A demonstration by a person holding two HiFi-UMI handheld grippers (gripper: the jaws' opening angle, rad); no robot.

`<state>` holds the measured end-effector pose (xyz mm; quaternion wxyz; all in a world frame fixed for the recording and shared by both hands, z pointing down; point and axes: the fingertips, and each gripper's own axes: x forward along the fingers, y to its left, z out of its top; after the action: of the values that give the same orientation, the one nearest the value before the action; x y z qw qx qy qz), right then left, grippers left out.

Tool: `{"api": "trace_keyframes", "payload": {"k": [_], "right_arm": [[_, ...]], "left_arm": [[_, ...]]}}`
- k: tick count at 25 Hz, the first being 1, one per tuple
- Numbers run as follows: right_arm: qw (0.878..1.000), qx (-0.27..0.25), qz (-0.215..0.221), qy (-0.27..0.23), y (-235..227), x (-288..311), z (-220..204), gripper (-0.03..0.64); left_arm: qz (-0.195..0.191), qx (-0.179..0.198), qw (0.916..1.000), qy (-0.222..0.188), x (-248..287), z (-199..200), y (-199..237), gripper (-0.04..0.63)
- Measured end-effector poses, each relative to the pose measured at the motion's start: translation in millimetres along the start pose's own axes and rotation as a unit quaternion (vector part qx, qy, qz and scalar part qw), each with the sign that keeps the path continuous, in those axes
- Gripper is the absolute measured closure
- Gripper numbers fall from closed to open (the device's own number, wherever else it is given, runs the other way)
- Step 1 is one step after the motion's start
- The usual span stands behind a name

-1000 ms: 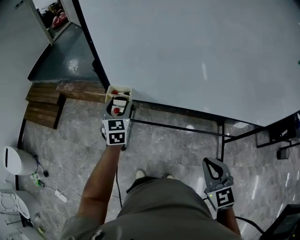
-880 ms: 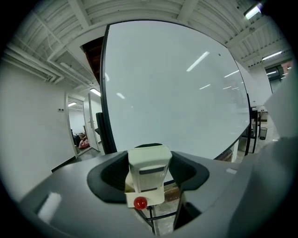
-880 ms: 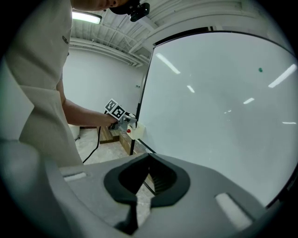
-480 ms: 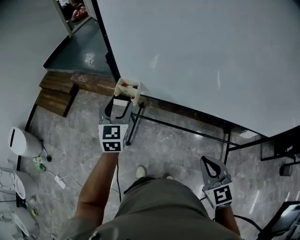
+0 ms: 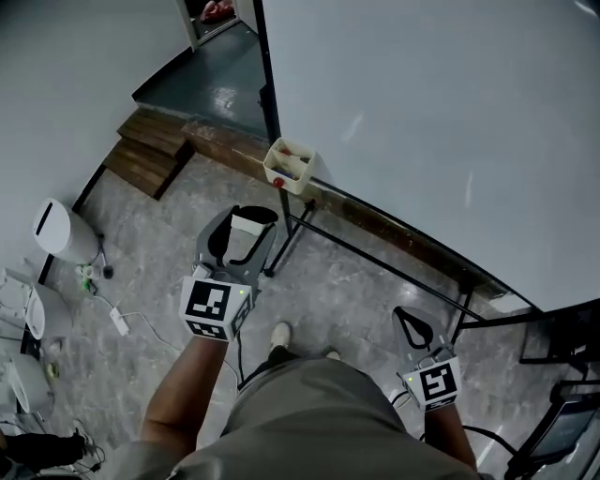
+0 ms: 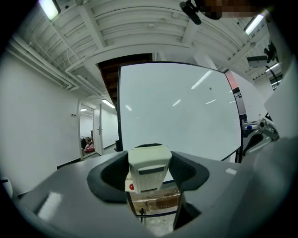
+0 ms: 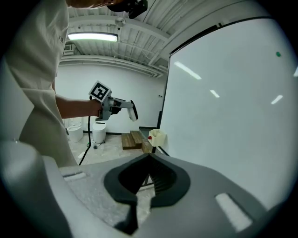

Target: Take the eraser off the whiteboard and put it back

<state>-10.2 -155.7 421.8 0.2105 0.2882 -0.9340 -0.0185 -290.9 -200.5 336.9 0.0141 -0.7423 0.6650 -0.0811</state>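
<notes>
Left gripper I had clamped on the cream-white plastic block eraser, held level and well clear of the big black-framed whiteboard, ready, I judged, to carry it back, while my right gripper hung closed and empty at my side.

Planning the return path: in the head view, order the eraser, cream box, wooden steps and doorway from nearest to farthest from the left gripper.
1. Eraser, between the left gripper's fingers.
2. Cream box, at the whiteboard's lower corner.
3. Wooden steps, floor beyond, left.
4. Doorway, top edge.
</notes>
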Motion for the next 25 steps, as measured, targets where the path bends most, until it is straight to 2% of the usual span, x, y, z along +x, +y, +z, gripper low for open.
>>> {"api": "trace_keyframes", "payload": {"k": [7,12,15,18,25], "right_arm": [[0.997,-0.041,0.064,-0.021,25.3,10.1,8.2,0.614],[0.991,-0.067,0.115,-0.028,51.6,17.5,11.9,0.614],[0.985,-0.094,0.141,-0.031,70.1,23.3,20.3,0.614],[0.981,-0.094,0.169,-0.030,88.5,28.4,24.5,0.614],[0.969,-0.126,0.211,-0.035,114.8,45.8,31.8,0.614]], "left_arm": [[0.032,-0.009,0.9993,-0.019,-80.3,20.2,-3.3,0.321],[0.074,-0.015,0.9968,-0.029,-141.6,29.5,-5.7,0.322],[0.096,-0.019,0.9947,-0.032,-177.2,27.3,-5.4,0.322],[0.113,-0.021,0.9929,-0.032,-205.3,24.6,-4.6,0.322],[0.139,-0.029,0.9896,-0.020,-246.5,14.8,-3.9,0.324]]}}
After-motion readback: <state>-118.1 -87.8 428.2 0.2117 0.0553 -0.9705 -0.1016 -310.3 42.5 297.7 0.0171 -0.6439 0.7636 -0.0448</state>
